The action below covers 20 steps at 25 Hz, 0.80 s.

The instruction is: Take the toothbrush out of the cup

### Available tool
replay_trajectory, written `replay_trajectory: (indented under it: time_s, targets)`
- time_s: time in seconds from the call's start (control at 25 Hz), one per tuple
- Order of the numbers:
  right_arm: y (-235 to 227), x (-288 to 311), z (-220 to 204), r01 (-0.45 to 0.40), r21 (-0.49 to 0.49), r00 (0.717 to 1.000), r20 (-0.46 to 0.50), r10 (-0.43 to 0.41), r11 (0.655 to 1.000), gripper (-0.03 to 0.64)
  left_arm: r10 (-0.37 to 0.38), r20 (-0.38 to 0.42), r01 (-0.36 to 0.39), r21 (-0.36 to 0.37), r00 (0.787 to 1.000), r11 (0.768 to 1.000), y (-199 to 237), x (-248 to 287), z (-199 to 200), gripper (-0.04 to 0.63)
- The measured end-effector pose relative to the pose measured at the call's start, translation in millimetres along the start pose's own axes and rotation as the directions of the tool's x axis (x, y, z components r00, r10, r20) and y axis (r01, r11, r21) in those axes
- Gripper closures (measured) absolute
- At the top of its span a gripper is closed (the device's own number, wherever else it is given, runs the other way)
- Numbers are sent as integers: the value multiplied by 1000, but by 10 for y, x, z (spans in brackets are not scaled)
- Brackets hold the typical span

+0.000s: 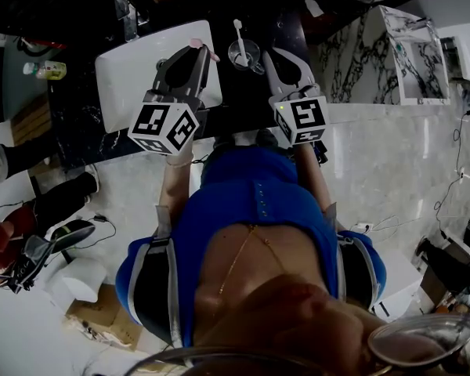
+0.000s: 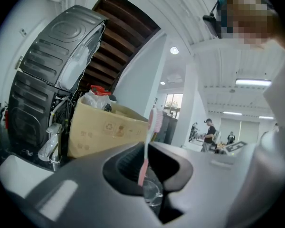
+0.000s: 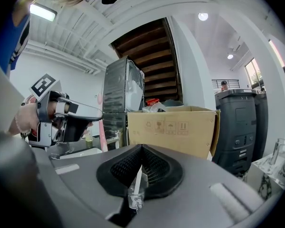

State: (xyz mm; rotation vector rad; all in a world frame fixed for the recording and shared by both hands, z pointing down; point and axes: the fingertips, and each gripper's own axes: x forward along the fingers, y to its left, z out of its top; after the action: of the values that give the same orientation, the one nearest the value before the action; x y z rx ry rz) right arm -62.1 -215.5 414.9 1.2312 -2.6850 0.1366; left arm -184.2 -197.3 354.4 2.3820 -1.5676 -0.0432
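Here's the dark worktop spread out in front of you, with the white sink filling its left part and a cardboard box standing beyond the back edge. Your left gripper hangs over the sink's right edge, raised off the surface, and its jaws are clamped on the pink toothbrush. The brush stands nearly upright in the grip, bristle head on top and handle pointing down, so it's clear of the cup. Your right gripper sits over the right part of the worktop, tips aimed toward the back and just beside the cup. Its pads are drawn together at the tips. The cup shows through the narrow slit between those jaws, but you can't tell from here whether they touch it. The cup itself is clear glass, standing between your two grippers toward the back of the worktop, just to the right of the sink's edge. In it stands a white toothbrush, head up and leaning slightly toward the back edge.
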Motion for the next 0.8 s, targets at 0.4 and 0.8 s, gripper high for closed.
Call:
replay_trajectory:
  time_s: [0.4, 0.8]
  targets:
    - [147, 163, -54, -51, -13, 998, -28, 50, 999, 614, 12, -15, -12, -26, 1000, 1000, 76, -138, -80, 572]
    - [231, 595, -278, -88, 6, 987, -131, 88, 996, 564, -6, -53, 3, -61, 999, 998, 191, -223, -220, 572]
